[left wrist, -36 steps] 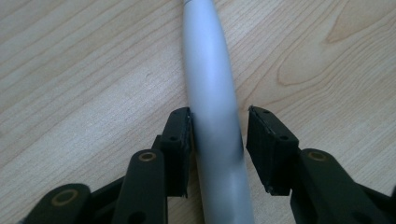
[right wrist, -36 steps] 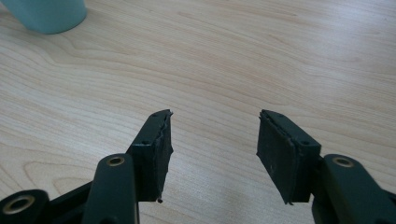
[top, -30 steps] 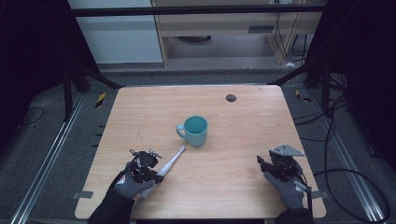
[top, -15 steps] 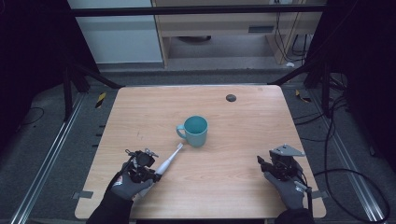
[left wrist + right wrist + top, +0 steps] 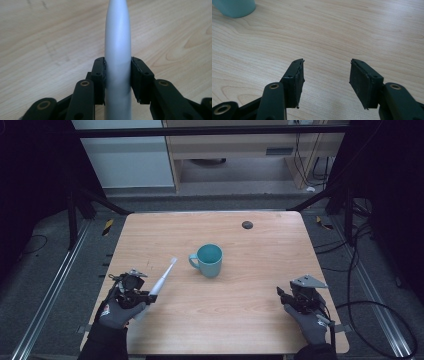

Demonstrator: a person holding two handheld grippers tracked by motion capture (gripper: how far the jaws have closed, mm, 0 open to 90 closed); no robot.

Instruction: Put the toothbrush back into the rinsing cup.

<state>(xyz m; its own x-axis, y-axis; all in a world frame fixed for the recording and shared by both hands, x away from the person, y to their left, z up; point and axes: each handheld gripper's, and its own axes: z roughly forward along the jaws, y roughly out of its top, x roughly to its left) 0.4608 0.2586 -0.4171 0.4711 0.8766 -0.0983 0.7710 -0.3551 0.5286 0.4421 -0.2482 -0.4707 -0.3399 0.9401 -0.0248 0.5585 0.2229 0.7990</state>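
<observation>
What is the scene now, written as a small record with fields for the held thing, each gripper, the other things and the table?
held thing: slim white plastic toothbrush, lifted, tip pointing toward the cup
left gripper: jaws shut on the toothbrush handle
right gripper: jaws open, nothing between them, low over the table
cup: teal ceramic mug, upright near the middle, handle on its left side in the high view
other: small dark round object near the far edge
surface: light wooden table
</observation>
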